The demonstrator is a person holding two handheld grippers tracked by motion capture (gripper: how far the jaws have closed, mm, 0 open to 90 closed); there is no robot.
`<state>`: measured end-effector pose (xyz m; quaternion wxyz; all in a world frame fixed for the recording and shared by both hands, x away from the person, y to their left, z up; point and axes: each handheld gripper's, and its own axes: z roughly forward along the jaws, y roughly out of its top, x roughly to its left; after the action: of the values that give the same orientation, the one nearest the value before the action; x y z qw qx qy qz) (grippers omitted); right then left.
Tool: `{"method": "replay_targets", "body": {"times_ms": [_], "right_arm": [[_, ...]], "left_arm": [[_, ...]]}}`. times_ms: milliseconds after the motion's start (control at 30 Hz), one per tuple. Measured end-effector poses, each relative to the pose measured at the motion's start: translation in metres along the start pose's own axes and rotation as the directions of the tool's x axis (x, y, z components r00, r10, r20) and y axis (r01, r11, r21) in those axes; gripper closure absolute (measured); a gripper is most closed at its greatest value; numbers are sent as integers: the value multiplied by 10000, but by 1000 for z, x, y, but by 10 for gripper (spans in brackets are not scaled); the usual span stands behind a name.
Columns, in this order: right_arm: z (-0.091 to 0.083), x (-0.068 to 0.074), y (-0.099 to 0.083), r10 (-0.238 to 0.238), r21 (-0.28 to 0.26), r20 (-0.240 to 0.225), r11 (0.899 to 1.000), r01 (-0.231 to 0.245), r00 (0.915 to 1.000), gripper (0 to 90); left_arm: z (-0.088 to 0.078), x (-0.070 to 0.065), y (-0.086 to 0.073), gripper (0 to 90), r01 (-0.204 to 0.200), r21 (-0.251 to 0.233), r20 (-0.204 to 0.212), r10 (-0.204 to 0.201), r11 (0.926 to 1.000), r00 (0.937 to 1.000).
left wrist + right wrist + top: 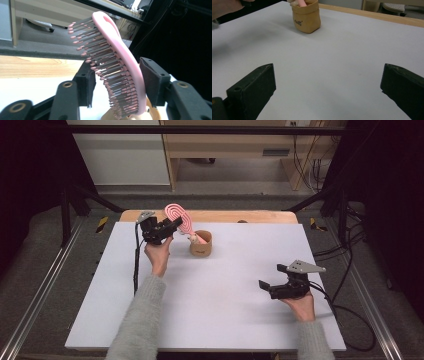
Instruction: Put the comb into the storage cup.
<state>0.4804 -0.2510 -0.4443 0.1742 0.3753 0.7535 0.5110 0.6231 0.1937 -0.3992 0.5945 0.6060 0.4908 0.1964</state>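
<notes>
Your tabletop (210,290): white sheet over a wooden edge, black frame rails and cables around it. Your left hand-held gripper (172,224): jaws partly open around one pink hairbrush (117,65), the bristle-side pad clear of it; the other side's contact cannot be told. The brush stands handle-down in one tan cup (201,243). Your right hand-held gripper (264,285): jaws wide, empty, low over the tabletop.

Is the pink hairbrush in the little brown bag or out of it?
In: the pink hairbrush stands handle-down in the brown bag, its head leaning out between the left tongs.
</notes>
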Motion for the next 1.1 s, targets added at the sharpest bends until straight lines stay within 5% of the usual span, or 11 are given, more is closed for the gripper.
{"method": "replay_targets", "body": {"times_ms": [300,667,1100], "right_arm": [[0,0,0,14,-17,4,10000,-14,10000,4],[0,0,0,54,-44,1,10000,-54,10000,4],[0,0,0,37,-24,38,10000,-37,10000,3]], "left_arm": [[-10,-3,3,336,-471,279,246,464,9985,9986],[-25,-11,6,134,-1129,552,708,1089,9921,9915],[-52,-19,10,16,-1772,646,966,1706,9821,9806]]}}
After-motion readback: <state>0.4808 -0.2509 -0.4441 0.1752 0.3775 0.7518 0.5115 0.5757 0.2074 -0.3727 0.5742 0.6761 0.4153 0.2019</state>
